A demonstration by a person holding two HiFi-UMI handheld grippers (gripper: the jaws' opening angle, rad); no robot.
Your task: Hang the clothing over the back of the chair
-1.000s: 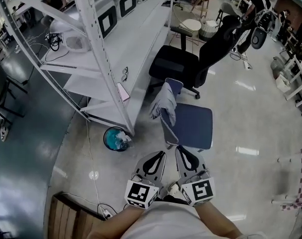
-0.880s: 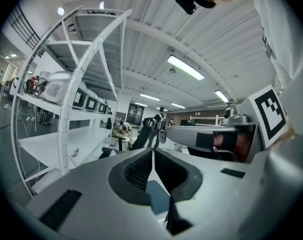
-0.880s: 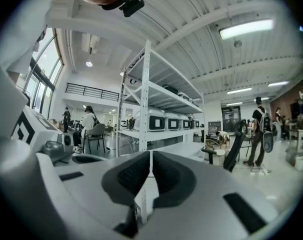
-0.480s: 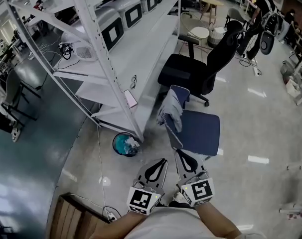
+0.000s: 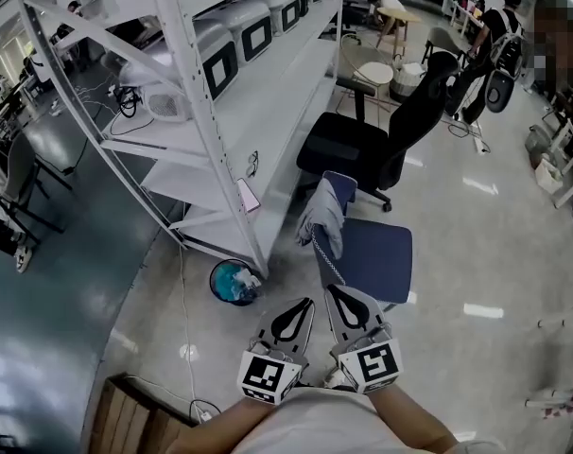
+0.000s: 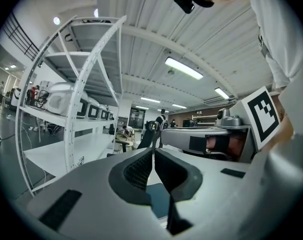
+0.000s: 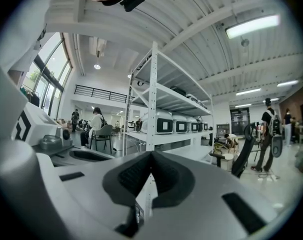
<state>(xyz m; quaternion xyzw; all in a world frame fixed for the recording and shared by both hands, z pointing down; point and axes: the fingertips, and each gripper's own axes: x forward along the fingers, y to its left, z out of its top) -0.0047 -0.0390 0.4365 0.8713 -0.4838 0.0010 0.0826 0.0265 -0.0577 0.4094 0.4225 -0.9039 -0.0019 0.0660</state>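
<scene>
- Pale glossy floor (image 5: 476,253) lies open to the right of the blue chair (image 5: 376,252) and on its near side. In the head view, bare floor separates the chair's near edge from the two grippers.
- Left gripper (image 5: 305,303): it is on the near side of the blue chair. Its own view (image 6: 154,151) shows the padded tips meeting with nothing between them.
- Right gripper (image 5: 335,291): it sits just beside the left one, and the blue chair's near edge is close ahead of its tips. Its own view (image 7: 151,154) shows the jaws pressed together and empty.
- Wooden furniture (image 5: 126,414) stands at the near left, well apart from the blue chair.
- Teal bin (image 5: 232,282) stands left of the blue chair, at the foot of the white rack (image 5: 258,102), and narrows the room on that side.
- Grey clothing (image 5: 324,214) is draped over the blue chair's back, on its left edge, and hangs down the side that faces the rack.
- Black office chair (image 5: 381,130) stands just beyond the blue chair and closes the far side.
- Only the head view shows the clothing on the blue chair.
- Both gripper views look level across the room at the shelves and the ceiling. The left gripper view also catches the right gripper's marker cube (image 6: 261,116).
- Only the right gripper view shows a seated person (image 7: 97,126) far beyond the rack.
</scene>
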